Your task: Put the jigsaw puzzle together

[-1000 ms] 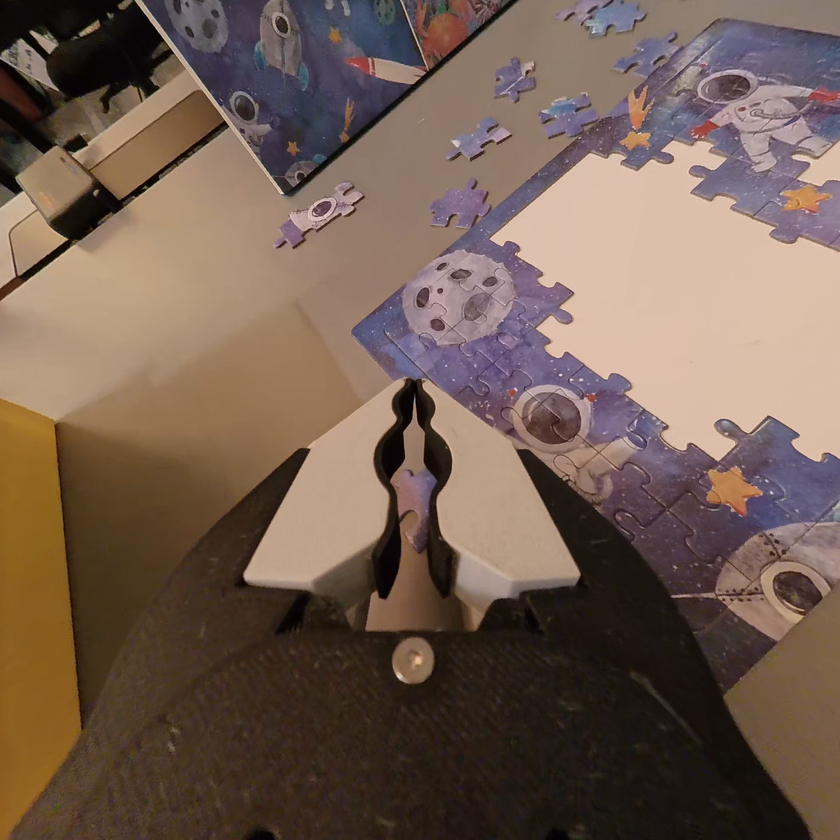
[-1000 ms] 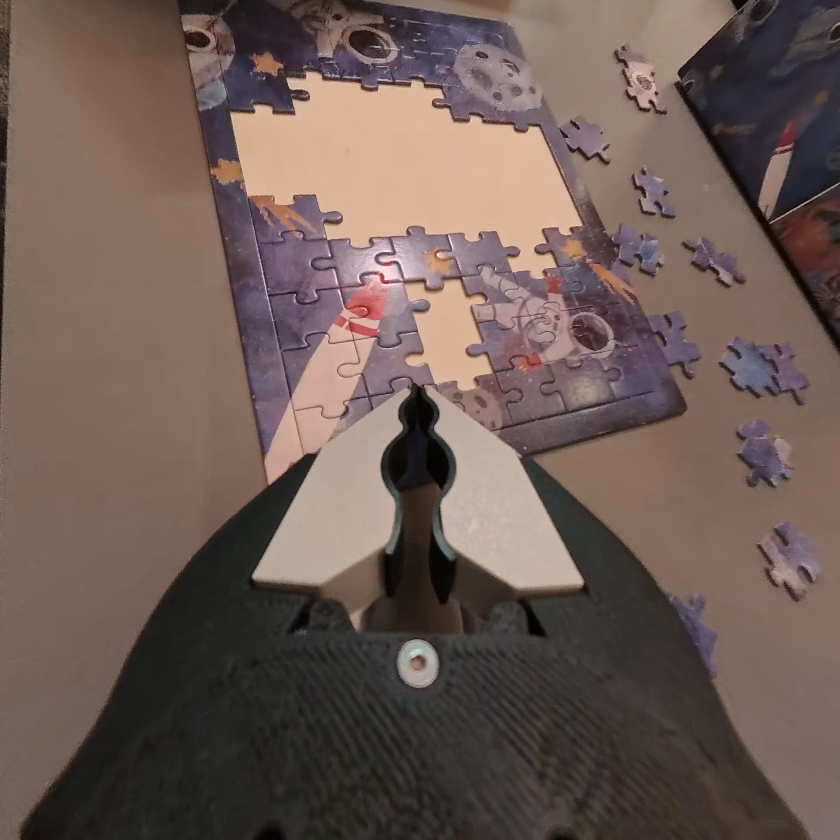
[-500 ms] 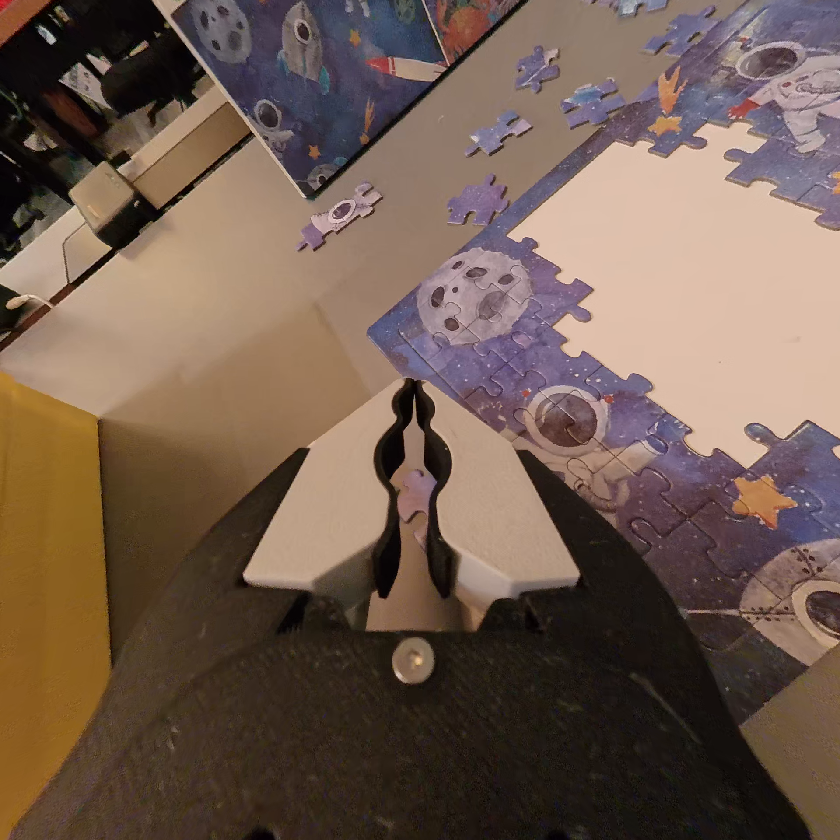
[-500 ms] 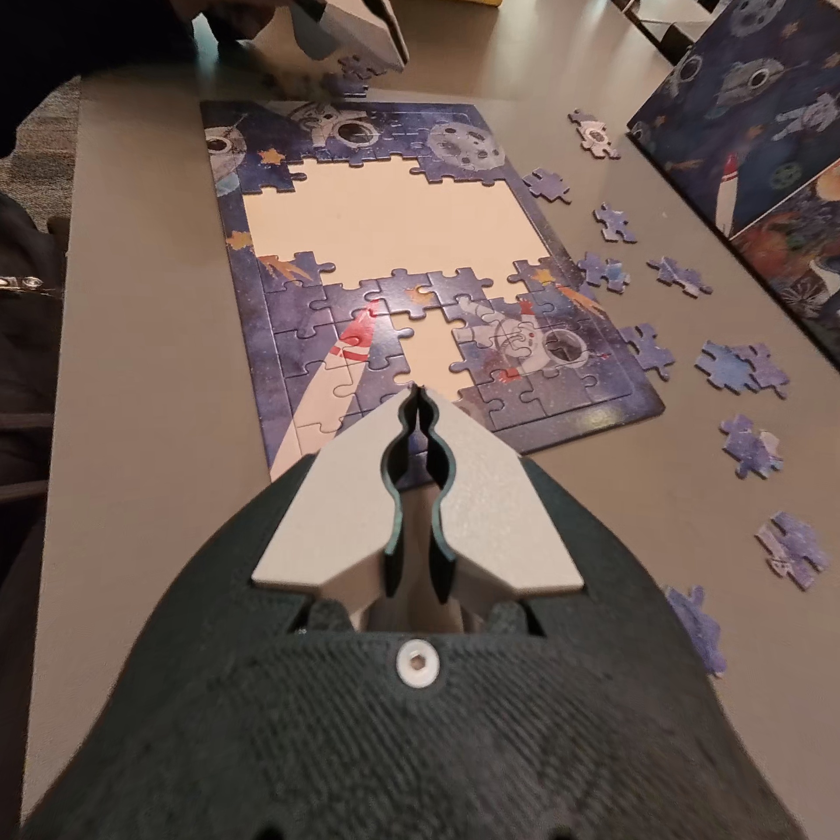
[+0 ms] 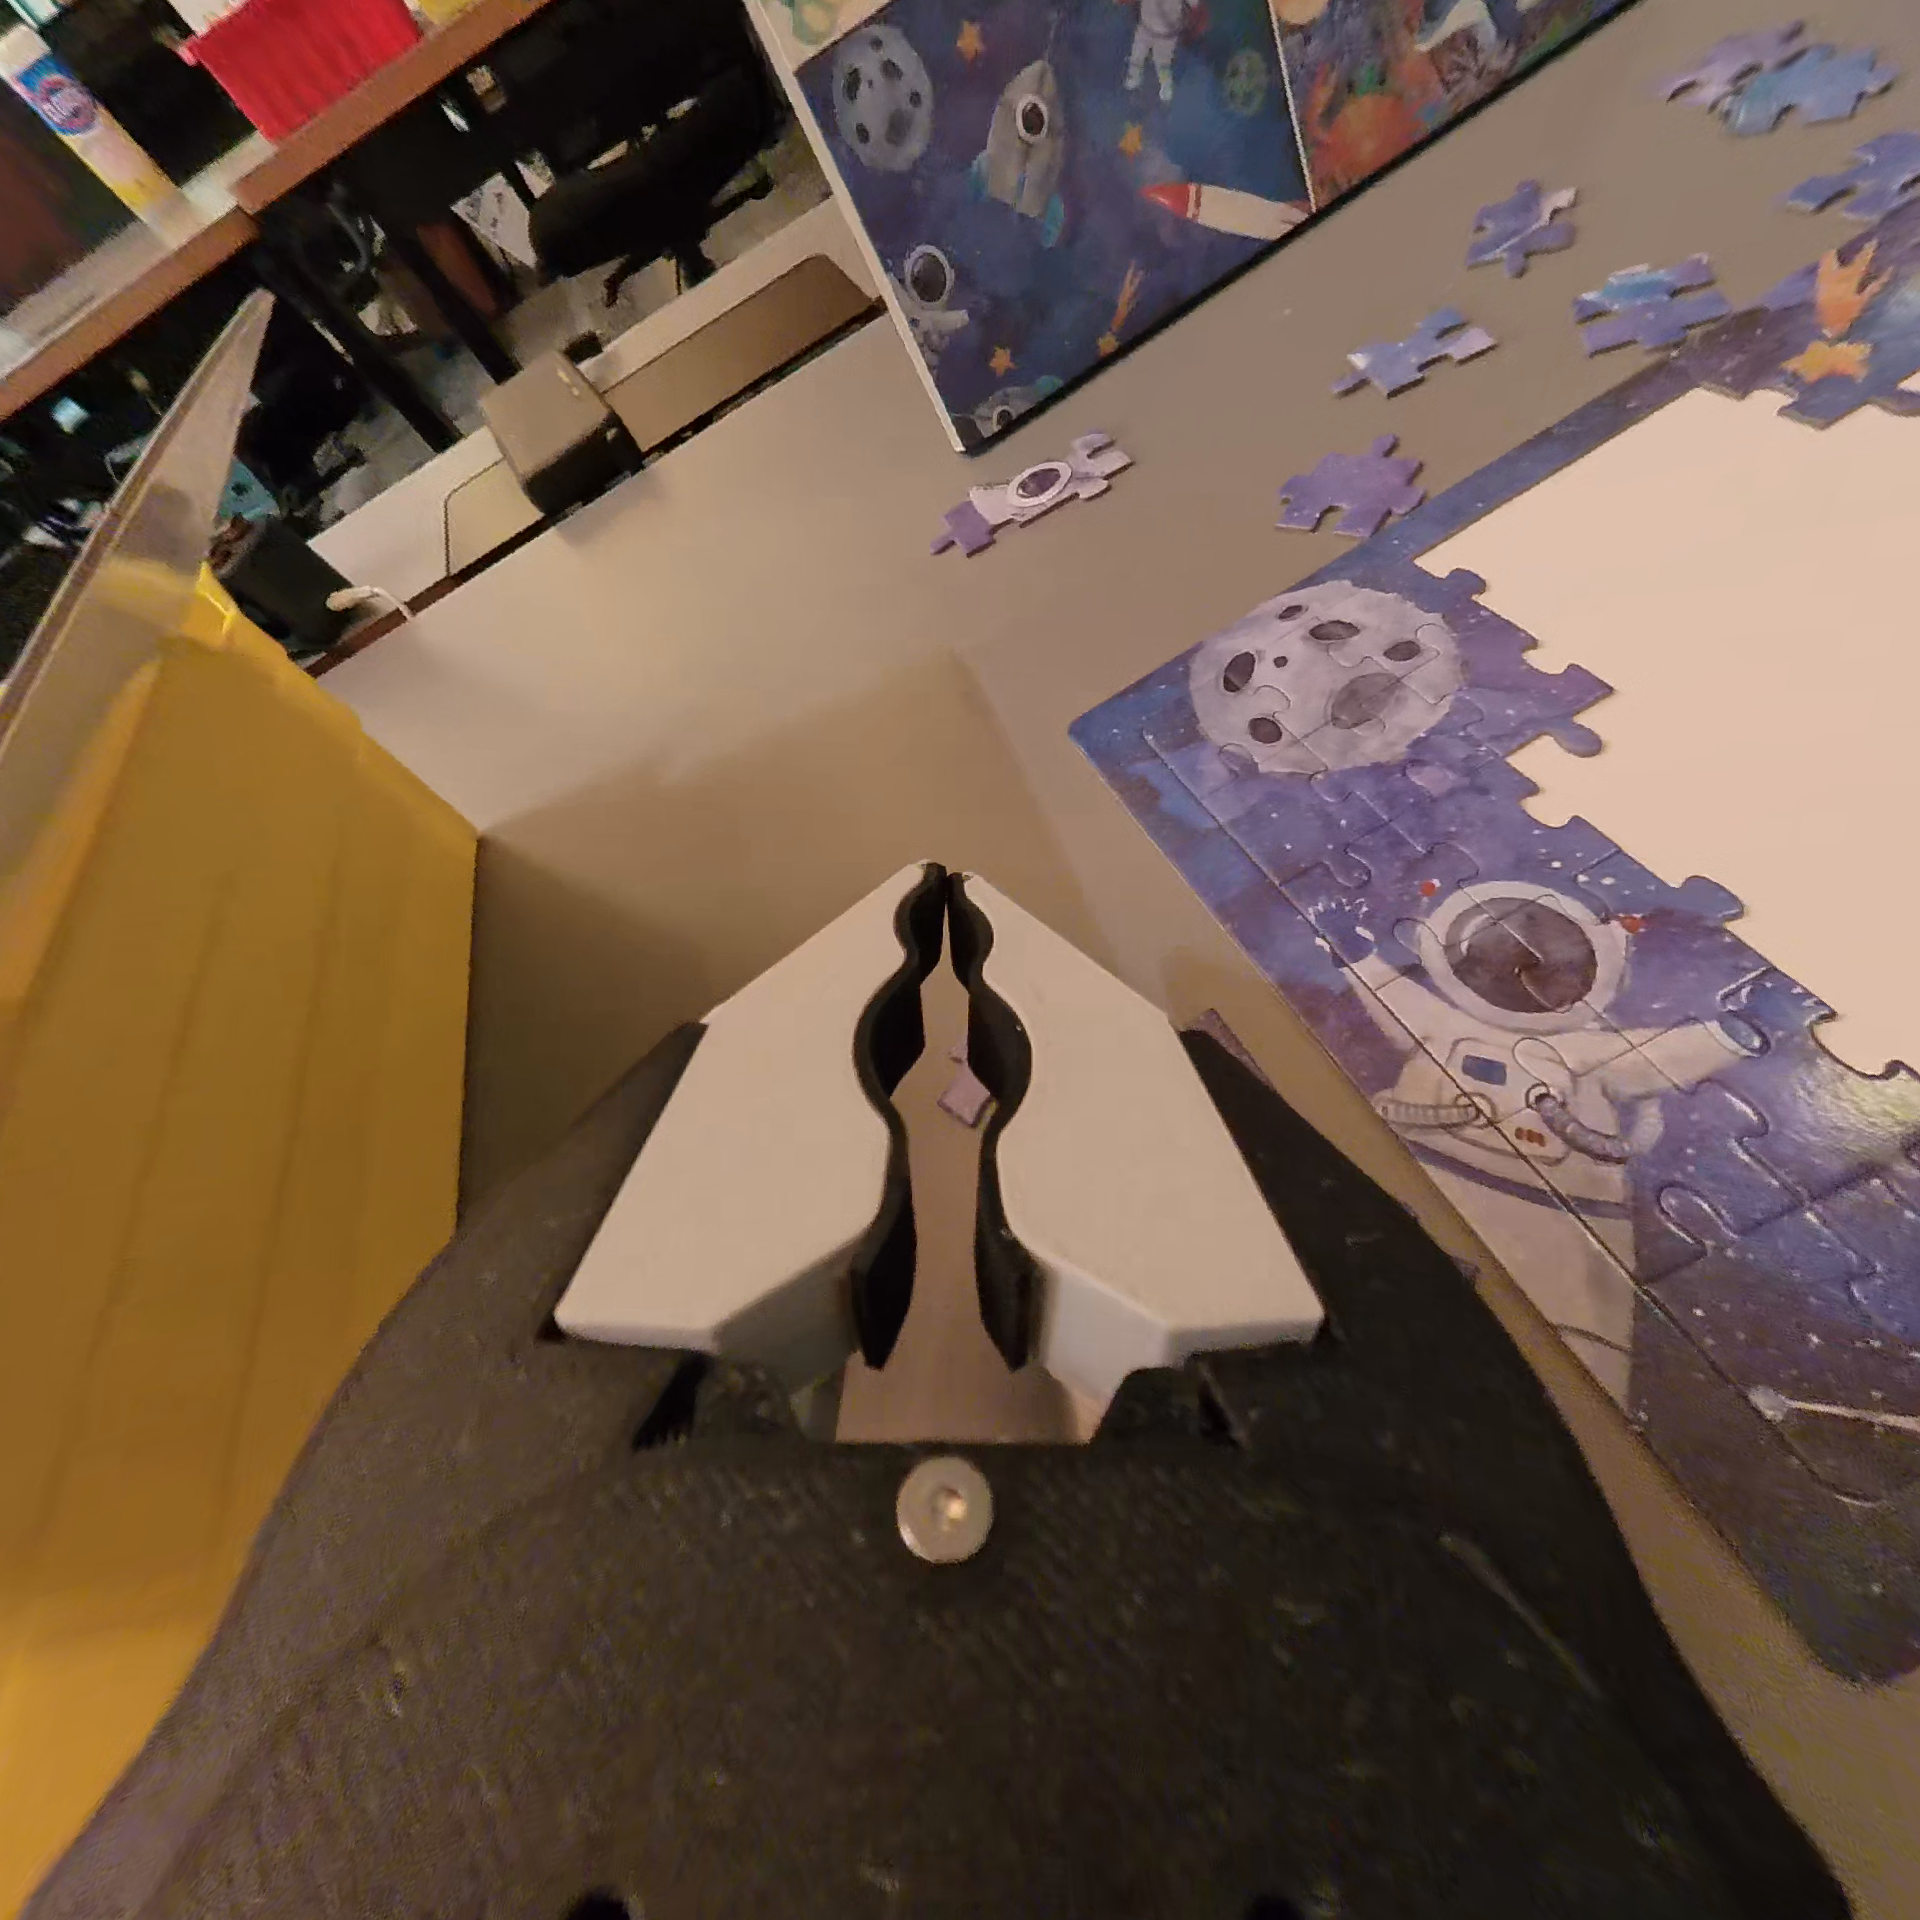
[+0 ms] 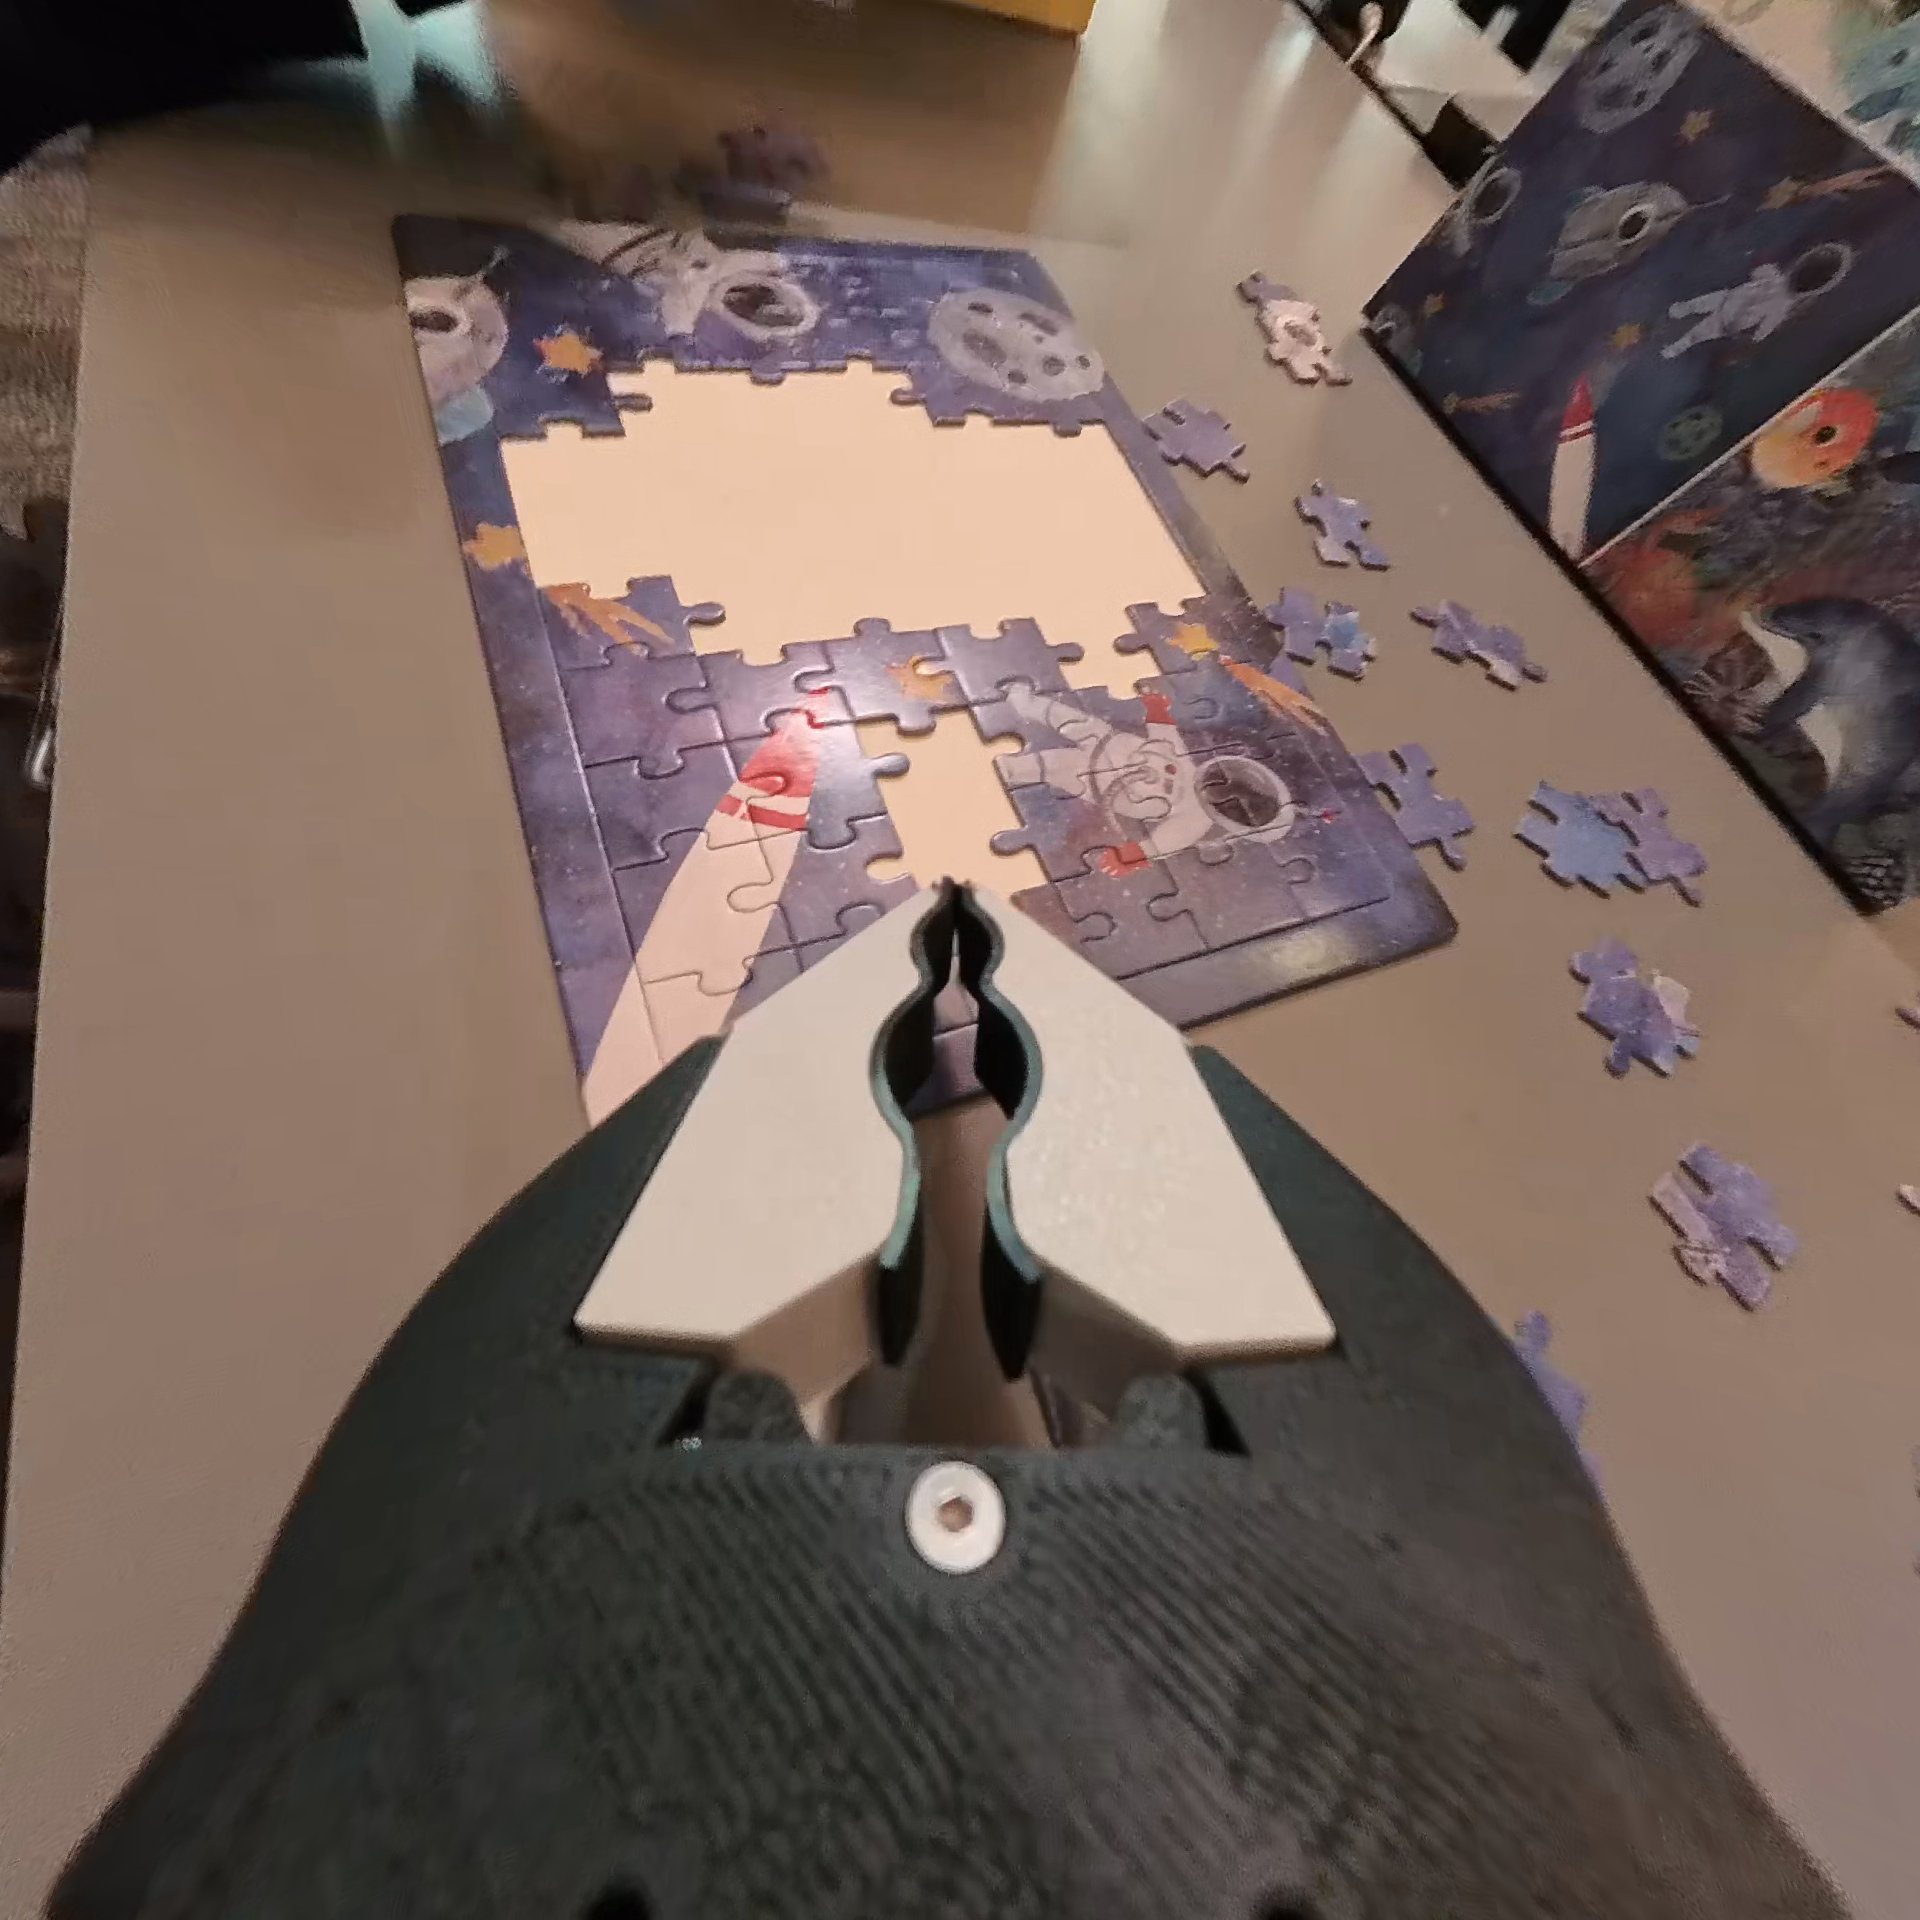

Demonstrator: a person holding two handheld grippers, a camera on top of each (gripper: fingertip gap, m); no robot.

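A space-themed jigsaw puzzle [image 6: 665,727] lies on the grey table, with a large bare patch [image 6: 831,520] and a smaller hole [image 6: 935,800] among the fitted pieces. My right gripper [image 6: 951,888] is shut and bare, hovering over the puzzle's near edge just before that hole. My left gripper [image 5: 940,878] is shut, with nothing at its tips, over a pale cardboard flap [image 5: 727,779] beside the puzzle's corner [image 5: 1455,935]. A small purple piece [image 5: 961,1101] shows through the gap behind the closed tips, lying below the fingers.
Several loose purple pieces lie right of the puzzle [image 6: 1631,1003] [image 6: 1605,836] and beyond its corner [image 5: 1351,488] [image 5: 1039,483]. Picture boards stand along the table's edge [image 6: 1662,312] [image 5: 1039,208]. A yellow box [image 5: 208,1039] is at the left. Desks and chairs stand beyond. There is about 30 centimeters between the tips of the two grippers. My left tips are roughly 6 centimeters from the small purple piece [image 5: 961,1101]. It is also in sight in the right wrist view [image 6: 768,136].
Both grippers stayed shut. The left view tilted up and back, and the purple piece seen through its fingers slid lower. The right gripper rose and drew back, showing more of the puzzle.
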